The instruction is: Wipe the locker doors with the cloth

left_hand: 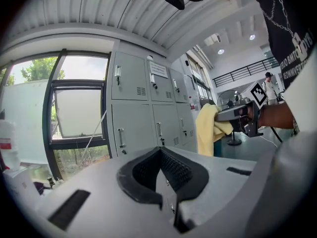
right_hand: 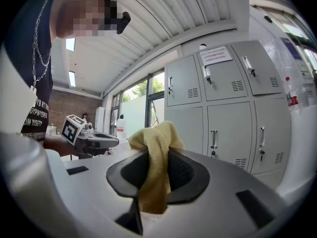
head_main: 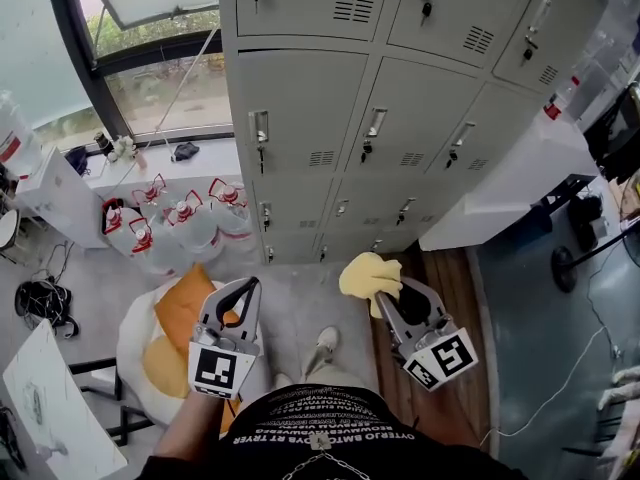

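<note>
Cloth (head_main: 368, 273) in right gripper (head_main: 392, 293), seemingly clear of lockers (head_main: 400, 118).

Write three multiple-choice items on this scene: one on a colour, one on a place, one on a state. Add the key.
1. The crumpled fabric cloth is: A blue; B yellow; C white.
2. The cloth is: A between the right hand-held gripper's jaws, apart from the grey metal locker doors; B pressed flat on a door; C draped over a door's top.
3. The left hand-held gripper's jaws are: A wide apart; B shut on the cloth; C together, empty.

Key: 1 B, all three views show it yellow. 2 A, the right gripper view shows it pinched, with the lockers standing well behind. 3 C, the left gripper view shows the jaws meeting with nothing between them.
</note>
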`<state>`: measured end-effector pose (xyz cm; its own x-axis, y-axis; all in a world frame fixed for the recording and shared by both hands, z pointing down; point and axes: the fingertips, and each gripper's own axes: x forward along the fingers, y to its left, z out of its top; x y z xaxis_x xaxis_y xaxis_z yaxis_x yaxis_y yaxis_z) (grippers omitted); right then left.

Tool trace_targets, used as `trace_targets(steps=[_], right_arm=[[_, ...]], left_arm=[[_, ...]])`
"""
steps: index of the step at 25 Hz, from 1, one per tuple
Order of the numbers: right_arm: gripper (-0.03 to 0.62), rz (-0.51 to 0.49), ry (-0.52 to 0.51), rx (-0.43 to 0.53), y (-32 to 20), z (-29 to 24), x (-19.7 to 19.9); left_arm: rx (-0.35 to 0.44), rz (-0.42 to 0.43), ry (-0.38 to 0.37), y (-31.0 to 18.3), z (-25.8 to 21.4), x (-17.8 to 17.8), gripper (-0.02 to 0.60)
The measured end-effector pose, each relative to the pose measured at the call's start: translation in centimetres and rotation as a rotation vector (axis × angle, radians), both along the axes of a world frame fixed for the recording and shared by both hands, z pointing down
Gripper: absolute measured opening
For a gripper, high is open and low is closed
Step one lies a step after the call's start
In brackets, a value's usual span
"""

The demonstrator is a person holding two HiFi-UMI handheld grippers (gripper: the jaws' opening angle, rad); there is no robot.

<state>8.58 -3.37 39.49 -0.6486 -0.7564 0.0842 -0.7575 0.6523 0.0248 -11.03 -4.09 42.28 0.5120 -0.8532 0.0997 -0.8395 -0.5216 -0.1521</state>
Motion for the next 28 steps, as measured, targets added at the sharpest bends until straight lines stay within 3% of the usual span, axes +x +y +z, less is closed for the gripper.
trace_targets(steps=[14, 28], right_arm=[[0.083, -0.047, -0.020, 0.004, -12.6, 0.1, 3.0], [0.083, -0.148, -0.028, 0.040, -20.7, -1.6, 5.5]], left_arm=[[0.014, -0.056, -0.020, -11.3, -0.7, 3.0, -0.005], [0.047, -0.181, -0.019, -17.8, -2.5, 4.7, -0.005]])
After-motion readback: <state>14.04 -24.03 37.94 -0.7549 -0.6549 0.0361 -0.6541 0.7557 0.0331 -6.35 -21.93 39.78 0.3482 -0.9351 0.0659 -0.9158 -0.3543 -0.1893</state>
